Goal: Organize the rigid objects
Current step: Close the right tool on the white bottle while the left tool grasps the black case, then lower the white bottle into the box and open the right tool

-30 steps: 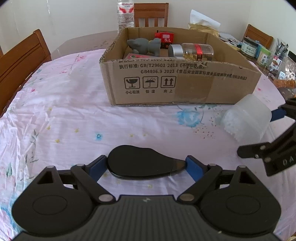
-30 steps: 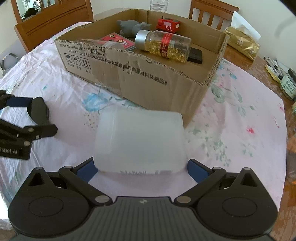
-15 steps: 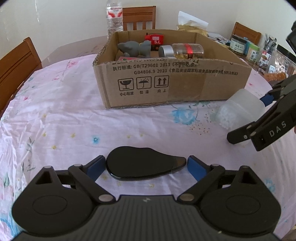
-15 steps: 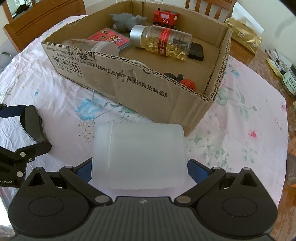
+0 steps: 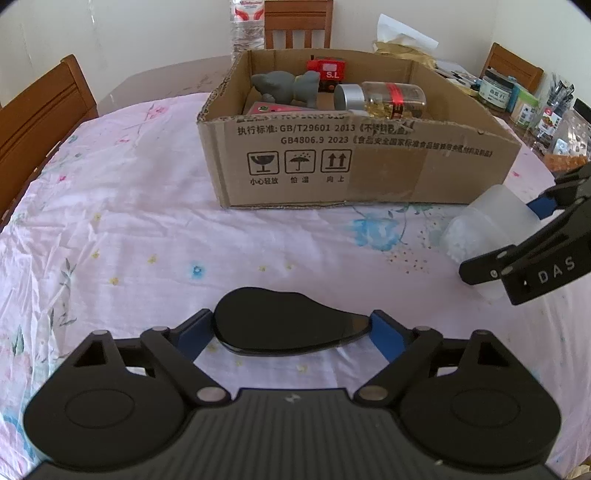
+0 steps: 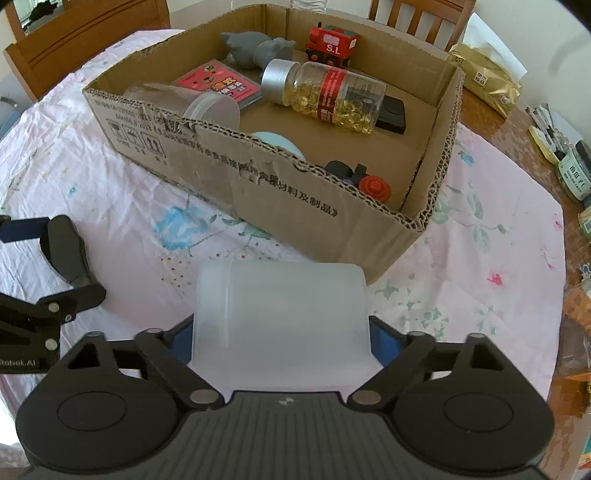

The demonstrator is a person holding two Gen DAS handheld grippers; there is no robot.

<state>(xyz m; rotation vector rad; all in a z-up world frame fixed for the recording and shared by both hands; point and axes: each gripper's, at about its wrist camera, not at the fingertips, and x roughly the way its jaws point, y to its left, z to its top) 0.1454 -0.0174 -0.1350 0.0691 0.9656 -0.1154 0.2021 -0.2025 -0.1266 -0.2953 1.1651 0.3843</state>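
My left gripper is shut on a flat black teardrop-shaped object and holds it just above the floral tablecloth; both also show in the right wrist view. My right gripper is shut on a frosted white plastic jar held on its side, lifted in front of the cardboard box. The jar also shows at the right of the left wrist view. The box holds a capsule bottle, a red toy train, a grey figure and more.
The box also contains a clear jar, a pink card pack and a black item. Wooden chairs ring the table. Jars and packets crowd the right edge. A water bottle stands behind the box.
My right gripper has lifted the white jar higher and moved it toward the box, so more of the box's inside shows. My left gripper with the black object has stayed roughly in place.
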